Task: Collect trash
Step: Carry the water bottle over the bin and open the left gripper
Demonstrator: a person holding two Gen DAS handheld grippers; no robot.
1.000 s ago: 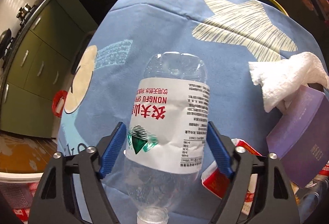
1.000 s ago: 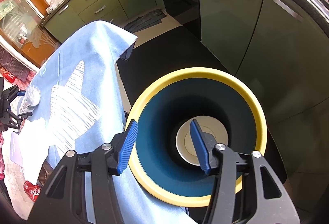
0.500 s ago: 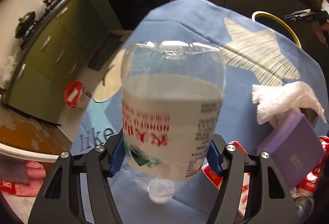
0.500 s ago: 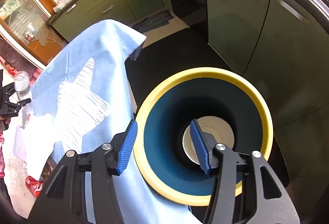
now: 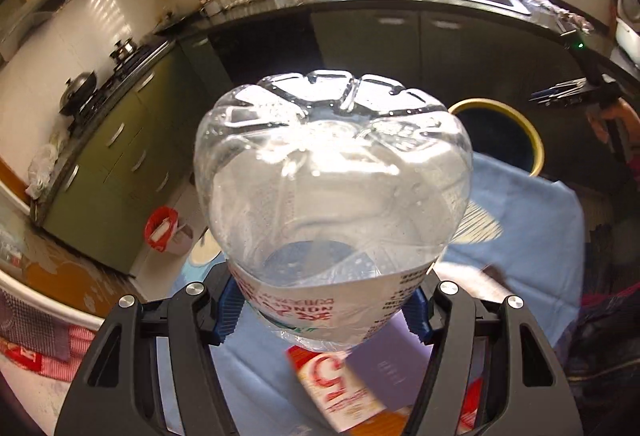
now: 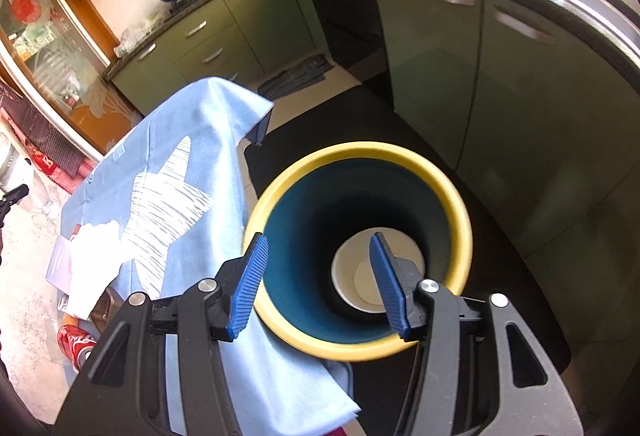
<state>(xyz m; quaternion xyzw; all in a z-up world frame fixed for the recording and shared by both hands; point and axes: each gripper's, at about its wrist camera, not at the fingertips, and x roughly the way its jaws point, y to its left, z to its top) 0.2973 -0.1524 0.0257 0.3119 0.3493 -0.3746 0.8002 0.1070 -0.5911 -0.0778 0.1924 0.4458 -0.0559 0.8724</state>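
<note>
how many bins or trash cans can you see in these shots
2. A yellow-rimmed bin stands on the floor at the blue-clothed table's edge, under the right gripper. A small red-lined bin stands by the green cabinets. Others may be hidden.

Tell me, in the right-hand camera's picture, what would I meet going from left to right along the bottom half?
Red can → blue cloth with the white star → yellow-rimmed bin, which the right gripper hovers over with nothing between its blue fingers → green cabinet doors.
</note>
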